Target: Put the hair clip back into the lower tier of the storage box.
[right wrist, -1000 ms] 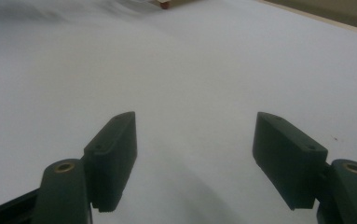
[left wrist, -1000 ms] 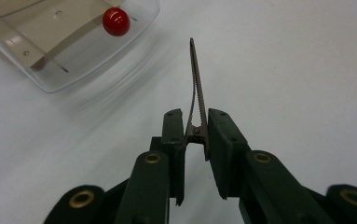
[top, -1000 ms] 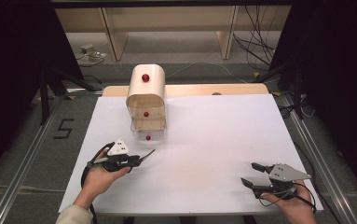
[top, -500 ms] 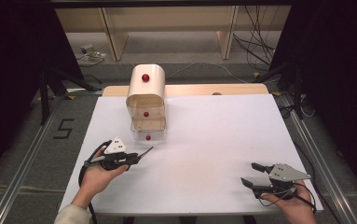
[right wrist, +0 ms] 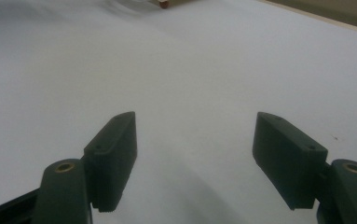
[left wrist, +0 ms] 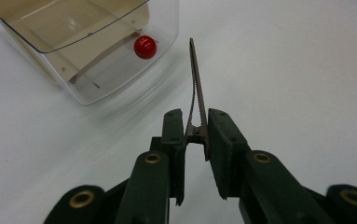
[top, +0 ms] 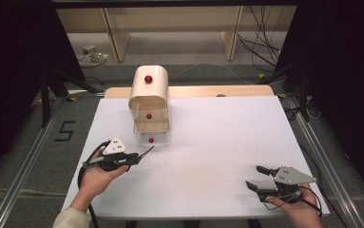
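Fingers (left wrist: 174, 135) pinching toothed clip (left wrist: 195, 88), red knob (left wrist: 145, 47) near

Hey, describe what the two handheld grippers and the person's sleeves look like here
Both grippers, left gripper and right gripper, have black bodies and blocky black jaws with brass-coloured rivets. Each carries a grey three-cornered plate on top and trails a black cable. A light-coloured sleeve covers the left forearm.

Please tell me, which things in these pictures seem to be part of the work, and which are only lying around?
Likely in use:
left gripper, shut on a toothed metal clip
clear drawer unit with red knobs
right gripper, open

Just lying about:
cables on the floor
wooden frame behind the table
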